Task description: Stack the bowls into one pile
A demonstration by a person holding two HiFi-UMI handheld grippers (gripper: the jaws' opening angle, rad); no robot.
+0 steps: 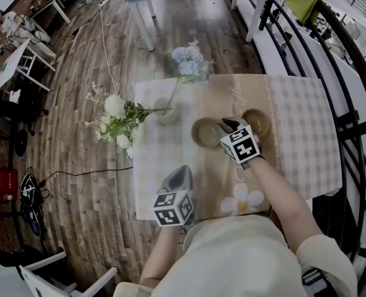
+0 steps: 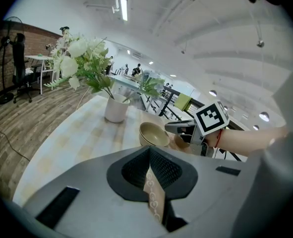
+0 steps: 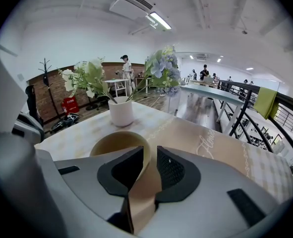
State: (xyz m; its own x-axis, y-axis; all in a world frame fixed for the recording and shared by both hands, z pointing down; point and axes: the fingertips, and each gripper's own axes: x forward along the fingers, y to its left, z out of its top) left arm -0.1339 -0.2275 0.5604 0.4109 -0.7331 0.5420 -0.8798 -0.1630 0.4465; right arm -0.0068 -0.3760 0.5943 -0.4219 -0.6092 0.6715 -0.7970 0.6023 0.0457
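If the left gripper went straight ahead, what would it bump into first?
Most likely the bowl, the one the right gripper holds by its rim. It sits right in front of the left gripper, though how far off is hard to tell.

Before you stands a table under a pale checked tablecloth [image 1: 300, 135], with a plain tan runner [image 1: 220, 98] down its middle and a white daisy print [image 1: 244, 200] near your edge. On the cloth, at your far left, you have a white round ceramic vase [image 1: 165, 112]. A spray of white flowers with green leaves [image 1: 114, 119] leans out of it over the table's left edge, and a bunch of pale blue flowers [image 1: 191, 64] reaches away from you. Below is a brown wood-plank floor [image 1: 77, 215], where a thin black cable [image 1: 83, 173] trails past a red box [image 1: 2, 183]. To your right runs a black metal railing [image 1: 350, 104], with a yellow-green cloth [image 1: 302, 0] draped beyond it.
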